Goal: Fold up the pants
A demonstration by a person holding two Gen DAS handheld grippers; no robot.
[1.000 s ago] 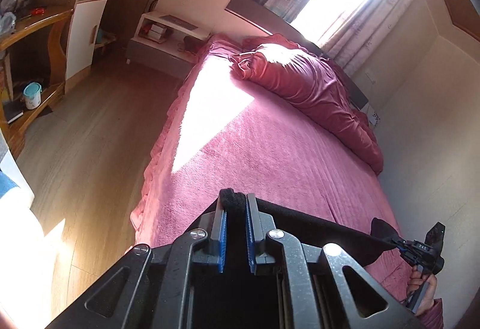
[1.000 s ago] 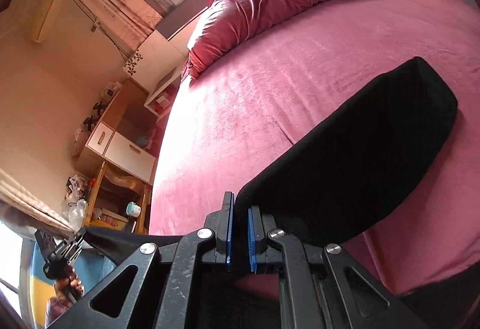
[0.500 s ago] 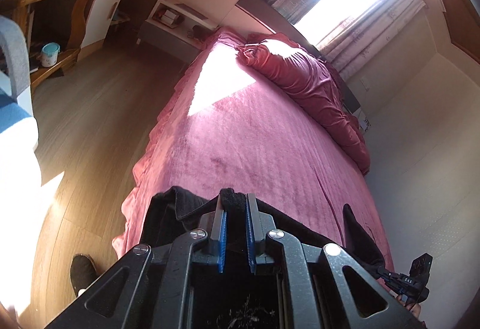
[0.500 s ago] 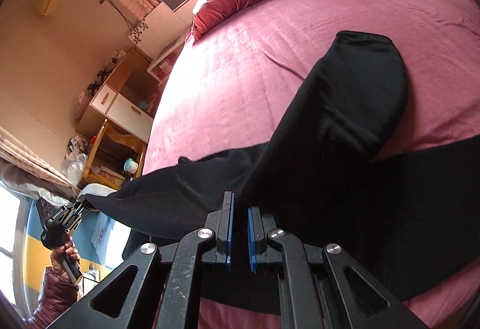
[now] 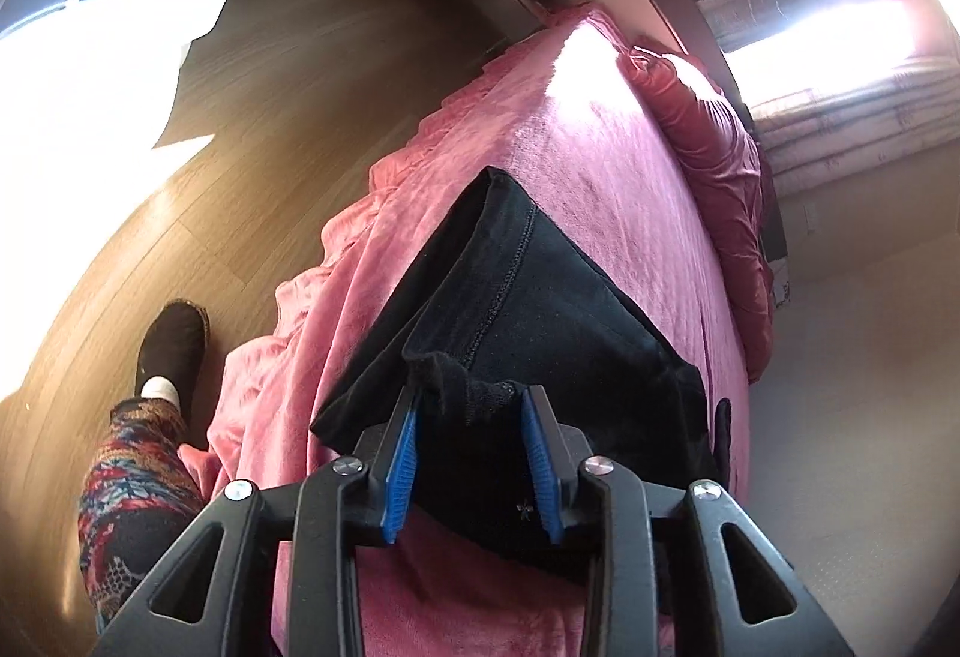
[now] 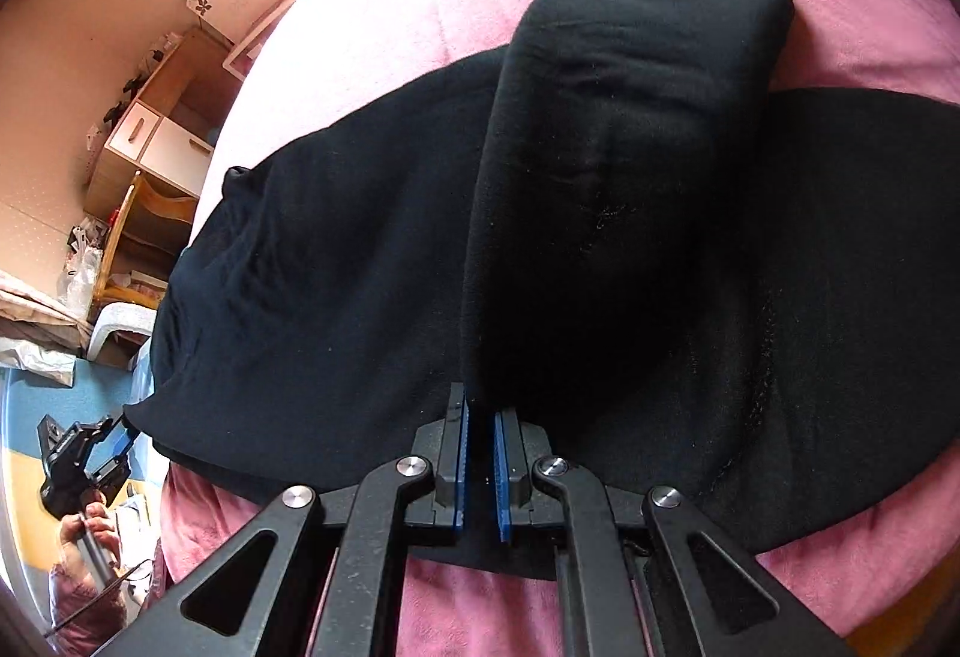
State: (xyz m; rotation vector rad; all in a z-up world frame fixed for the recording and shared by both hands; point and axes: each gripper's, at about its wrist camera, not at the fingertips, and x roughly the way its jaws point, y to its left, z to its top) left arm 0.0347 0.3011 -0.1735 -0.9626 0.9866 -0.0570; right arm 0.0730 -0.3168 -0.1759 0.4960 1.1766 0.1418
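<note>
Pants point(image 6: 372, 261), black, spread on pink bed point(image 6: 384, 15) near its foot edge, one leg doubled over the rest; left hand-held gripper point(image 5: 471, 453) pads apart astride a bunched fabric edge; right hand-held gripper point(image 6: 480, 468) clamped on leg fold

A pink blanket point(image 5: 606, 213) covers the bed, with a red quilt point(image 5: 714, 141) bunched along its far side. Wooden floor point(image 5: 252, 117) runs beside the bed. A dark slipper point(image 5: 171, 351) rests on the floor below a patterned trouser leg point(image 5: 129, 483). A wooden cabinet with white drawers point(image 6: 150, 141) stands against the wall. Sunlit window with curtains point(image 5: 840, 57) behind the bed.
</note>
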